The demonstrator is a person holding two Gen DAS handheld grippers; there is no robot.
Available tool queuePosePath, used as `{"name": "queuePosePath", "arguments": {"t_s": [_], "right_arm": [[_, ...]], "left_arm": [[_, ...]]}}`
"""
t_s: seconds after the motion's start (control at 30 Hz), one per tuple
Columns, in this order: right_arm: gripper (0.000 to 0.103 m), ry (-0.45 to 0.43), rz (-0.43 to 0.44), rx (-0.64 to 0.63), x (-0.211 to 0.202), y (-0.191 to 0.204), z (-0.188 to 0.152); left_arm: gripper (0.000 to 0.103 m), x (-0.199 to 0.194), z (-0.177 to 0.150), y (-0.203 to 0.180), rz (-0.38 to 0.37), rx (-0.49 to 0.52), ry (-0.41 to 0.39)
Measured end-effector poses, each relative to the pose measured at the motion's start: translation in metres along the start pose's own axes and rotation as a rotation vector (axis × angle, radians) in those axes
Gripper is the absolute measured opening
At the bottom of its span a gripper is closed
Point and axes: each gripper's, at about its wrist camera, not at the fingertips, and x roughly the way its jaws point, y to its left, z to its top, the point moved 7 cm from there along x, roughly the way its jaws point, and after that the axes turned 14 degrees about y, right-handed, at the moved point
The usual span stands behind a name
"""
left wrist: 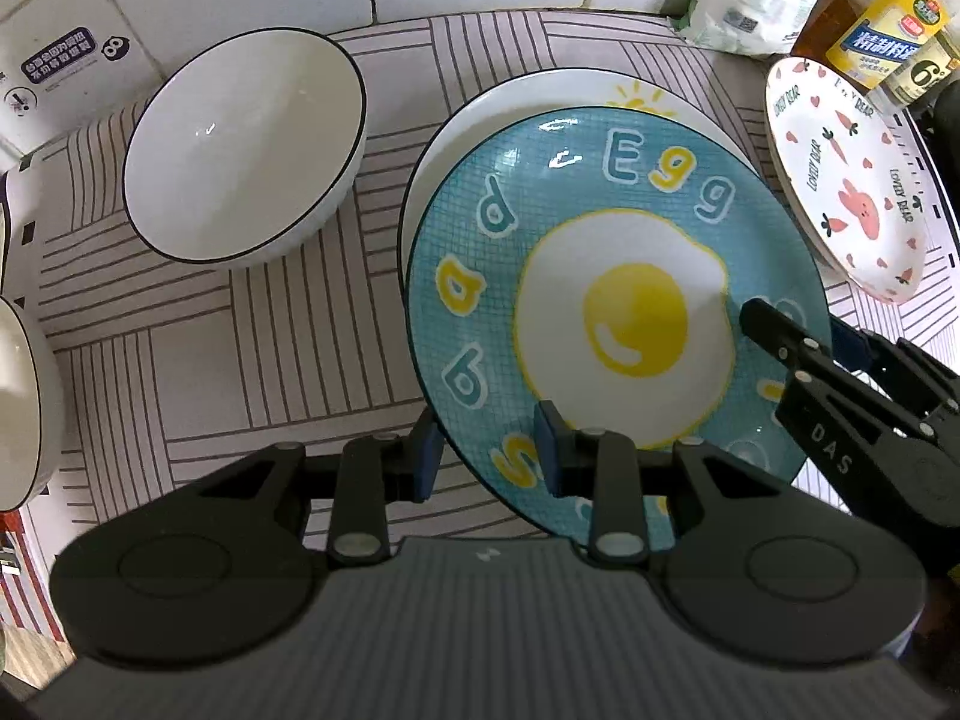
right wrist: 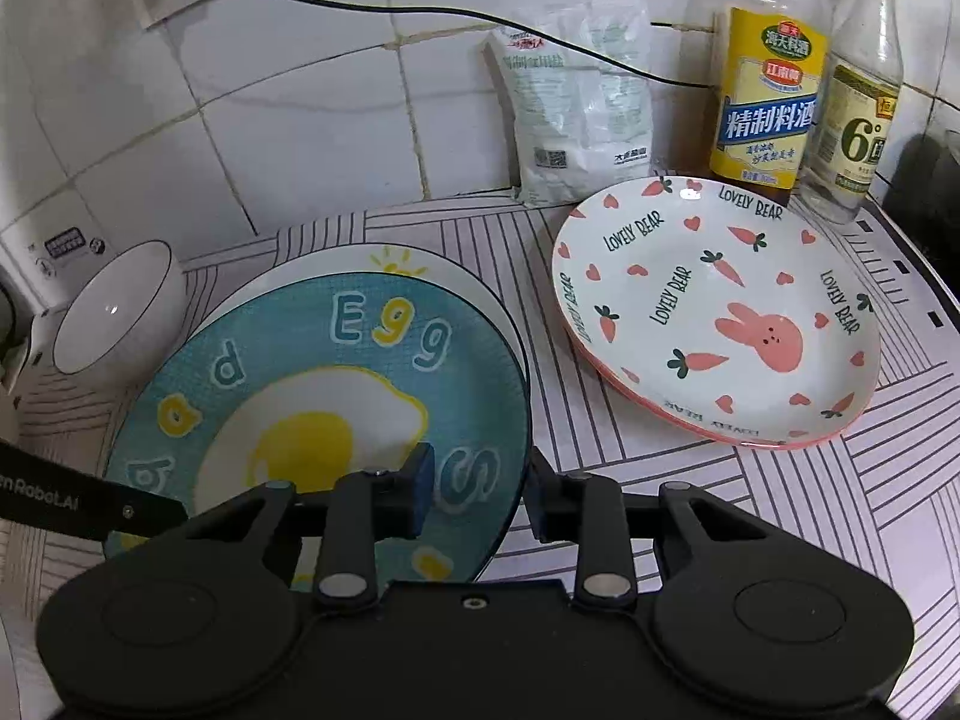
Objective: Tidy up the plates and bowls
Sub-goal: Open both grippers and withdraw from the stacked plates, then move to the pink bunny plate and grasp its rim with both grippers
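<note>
Step in hand: stacking. The egg plate (left wrist: 606, 312) lies on the white plate with the sun print (left wrist: 540, 96), shifted toward six o'clock so the lower plate's rim shows only along the far edge. By my reading it is just being set down.

Left gripper (left wrist: 489, 450): its fingers (left wrist: 429, 450) stand narrow astride the egg plate's rim at about seven o'clock; whether the pads press on it I cannot tell.

Right gripper (right wrist: 477, 495): its fingers (right wrist: 420, 480) straddle the rim at about four o'clock, one pad over the plate face, the other outside the edge, with a visible gap to the rim. It looks let go.

Task things elsewhere: the black-rimmed bowl (left wrist: 240, 144) sits on the bench (left wrist: 240, 360) at ten o'clock from the stack; the bunny plates (right wrist: 714, 312), two of them stacked, sit at two o'clock, well apart from it.

Next move calls for: freeing both grippers from the rim without dragging the egg plate, perhaps nudging it toward twelve o'clock to centre it, then going for the bowl or the bunny plates.

Left view only: the bowl's full inside, another bowl (left wrist: 18, 396) at the nine o'clock edge, and the right gripper's arm crossing the plate.

Right view only: the salt bag (right wrist: 576, 96), the cooking-wine bottle (right wrist: 762, 90) and the vinegar bottle (right wrist: 858, 96) against the tiled wall.
</note>
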Motion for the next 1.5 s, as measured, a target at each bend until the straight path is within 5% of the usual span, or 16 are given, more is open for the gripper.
{"name": "queuePosePath", "arguments": {"t_s": [0.8, 1.03, 1.2, 1.5], "right_arm": [[0.036, -0.012, -0.017, -0.096, 0.012, -0.004, 0.01], [0.037, -0.08, 0.064, -0.114, -0.038, -0.021, 0.007], [0.055, -0.156, 0.107, -0.157, -0.087, -0.042, 0.006], [0.097, -0.238, 0.055, -0.154, -0.127, -0.104, 0.002]], "left_arm": [[0.027, -0.008, -0.001, -0.01, 0.002, 0.023, -0.004], [0.027, -0.048, -0.011, -0.031, 0.04, 0.075, -0.062], [0.037, -0.079, -0.016, -0.062, 0.064, 0.143, -0.108], [0.055, -0.108, -0.008, -0.126, 0.113, 0.256, -0.174]]}}
